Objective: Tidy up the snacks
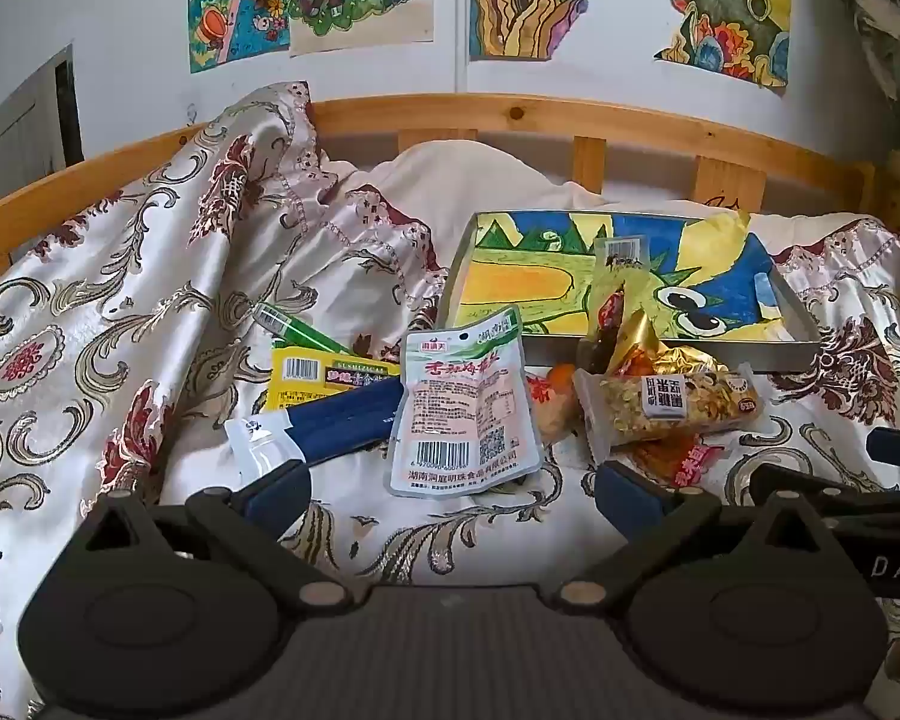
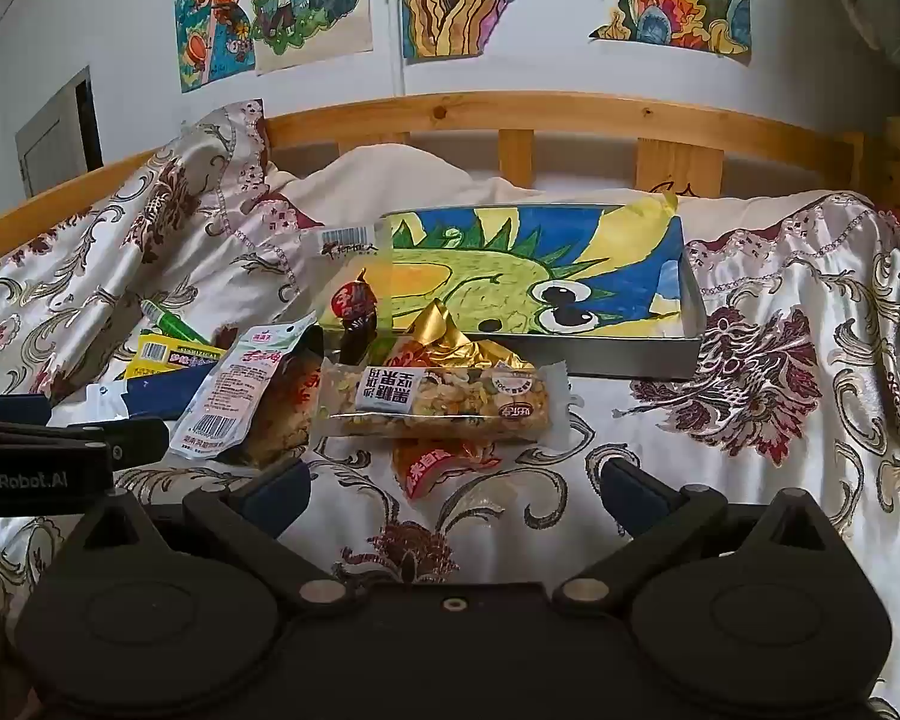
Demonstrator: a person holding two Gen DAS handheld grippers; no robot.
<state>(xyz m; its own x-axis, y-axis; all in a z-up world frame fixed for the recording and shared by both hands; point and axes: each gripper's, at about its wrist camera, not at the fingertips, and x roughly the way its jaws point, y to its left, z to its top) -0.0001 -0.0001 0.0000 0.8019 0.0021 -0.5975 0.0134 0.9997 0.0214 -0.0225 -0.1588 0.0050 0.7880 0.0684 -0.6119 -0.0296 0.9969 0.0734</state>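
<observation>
A heap of snack packets lies on the patterned bedspread in front of a shallow metal tray (image 1: 672, 353) (image 2: 630, 363) lined with a dragon drawing. A white pouch with a barcode (image 1: 463, 414) (image 2: 234, 396) leans at the heap's left. A clear-wrapped nut bar (image 1: 669, 405) (image 2: 444, 399) lies at the right, over a gold-foil packet (image 2: 450, 342) and an orange packet (image 2: 435, 462). A navy stick pack (image 1: 336, 420), a yellow packet (image 1: 324, 369) and a green tube (image 1: 291, 327) lie further left. My left gripper (image 1: 453, 489) is open, just short of the white pouch. My right gripper (image 2: 453, 489) is open, just short of the nut bar.
A wooden slatted headboard (image 1: 510, 114) runs behind the bed, with a cream pillow (image 1: 468, 180) against it. Bunched bedspread (image 1: 228, 192) rises at the left. Bare bedspread (image 2: 780, 390) lies right of the heap. Drawings hang on the wall.
</observation>
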